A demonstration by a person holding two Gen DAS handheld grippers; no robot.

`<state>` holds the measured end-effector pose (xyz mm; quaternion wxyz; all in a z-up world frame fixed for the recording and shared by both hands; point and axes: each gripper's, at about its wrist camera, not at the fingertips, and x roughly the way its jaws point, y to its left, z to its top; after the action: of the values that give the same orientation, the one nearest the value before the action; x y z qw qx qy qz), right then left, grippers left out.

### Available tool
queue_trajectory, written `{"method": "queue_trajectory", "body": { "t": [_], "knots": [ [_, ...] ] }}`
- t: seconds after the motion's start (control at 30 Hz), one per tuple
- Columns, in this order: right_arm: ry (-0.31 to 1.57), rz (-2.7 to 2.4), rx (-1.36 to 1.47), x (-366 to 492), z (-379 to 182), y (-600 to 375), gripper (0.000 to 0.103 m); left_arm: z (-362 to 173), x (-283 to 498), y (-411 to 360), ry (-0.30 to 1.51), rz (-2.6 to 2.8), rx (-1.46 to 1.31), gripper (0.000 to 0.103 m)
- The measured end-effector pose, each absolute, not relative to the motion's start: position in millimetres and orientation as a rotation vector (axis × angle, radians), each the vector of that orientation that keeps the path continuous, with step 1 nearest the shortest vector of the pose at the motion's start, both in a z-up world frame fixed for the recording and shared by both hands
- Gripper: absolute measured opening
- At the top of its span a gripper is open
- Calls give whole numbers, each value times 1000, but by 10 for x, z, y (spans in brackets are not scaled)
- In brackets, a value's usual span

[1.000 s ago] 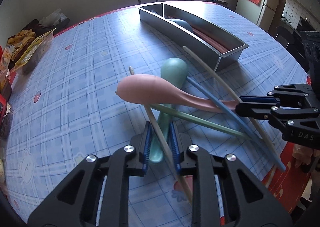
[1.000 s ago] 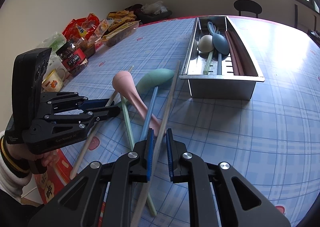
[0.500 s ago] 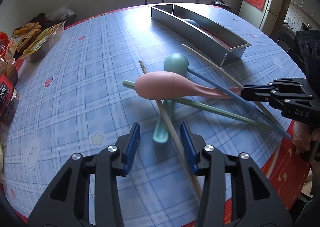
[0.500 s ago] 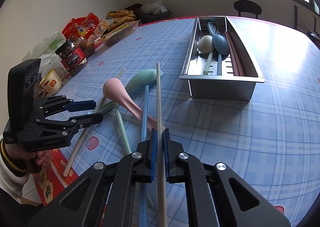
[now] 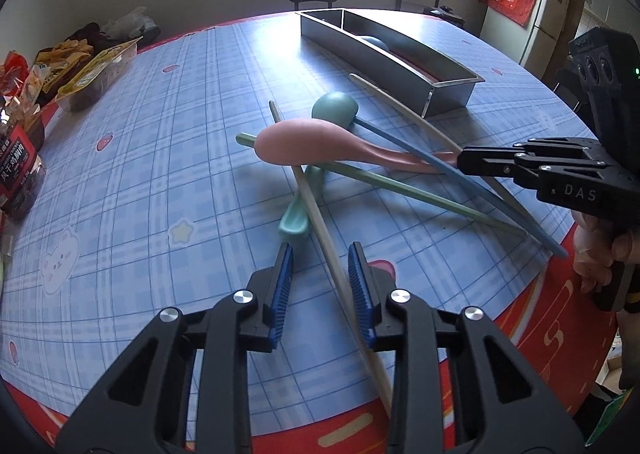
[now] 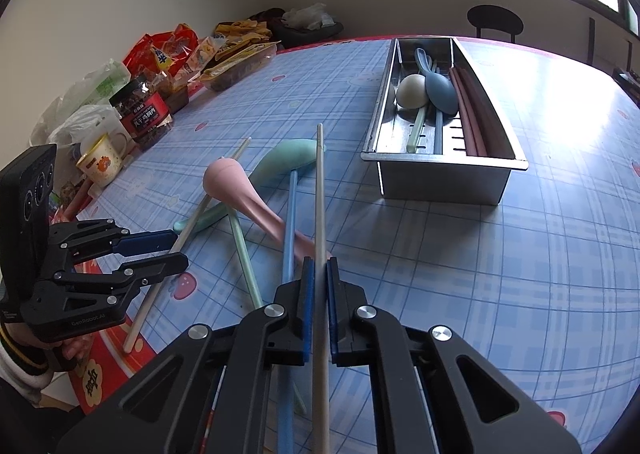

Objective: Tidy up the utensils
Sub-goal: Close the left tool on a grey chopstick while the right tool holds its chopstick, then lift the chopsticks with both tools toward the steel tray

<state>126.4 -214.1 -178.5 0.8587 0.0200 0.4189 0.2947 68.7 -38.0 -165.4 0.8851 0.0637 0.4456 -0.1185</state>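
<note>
Looking forward from the left wrist: left gripper at six o'clock, jaws spread and holding nothing, low over a blue plaid tablecloth. One cream chopstick running between the spread fingers, long axis from about five o'clock up to eleven o'clock, passing under a pink spoon. Pink spoon with bowl toward nine o'clock, handle toward three o'clock. Teal spoon beneath, bowl toward twelve o'clock, handle end near the left fingertips. Green chopstick and blue chopstick slanting from ten o'clock down to four o'clock. Right gripper entering at three o'clock, jaws pressed together on a second cream chopstick whose tip points toward eleven o'clock. Steel utensil tray at one o'clock, long axis running away from the camera.

Looking forward from the right wrist: right gripper at six o'clock, pinching the second cream chopstick, lifted, long axis almost straight up toward twelve o'clock. Blue chopstick just to its left, nearly parallel. Pink spoon and teal spoon at eleven o'clock. Steel utensil tray at one o'clock, well apart from the chopstick tip, already containing spoons and dark red chopsticks. Left gripper at nine o'clock, jaws parted. Snack packets and a jar at ten o'clock.
</note>
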Motion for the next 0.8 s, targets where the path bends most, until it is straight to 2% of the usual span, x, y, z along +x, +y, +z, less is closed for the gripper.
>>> {"method": "queue_trajectory", "body": {
  "t": [0.1,0.13,0.17,0.23,0.8],
  "knots": [
    [879,616,36,1261,-1786,-2140,7,-1661,663,-419,908,-226,157,31],
    [880,614,32,1259,-1787,-2131,7,-1663,662,-410,904,-224,149,27],
    [880,610,27,1257,-1785,-2120,7,-1664,661,-394,899,-219,141,17],
    [881,610,21,1256,-1783,-2108,7,-1660,672,-328,898,-228,100,11],
    [833,628,62,1226,-1725,-2168,7,-1517,559,313,771,-154,-233,10]
  ]
}}
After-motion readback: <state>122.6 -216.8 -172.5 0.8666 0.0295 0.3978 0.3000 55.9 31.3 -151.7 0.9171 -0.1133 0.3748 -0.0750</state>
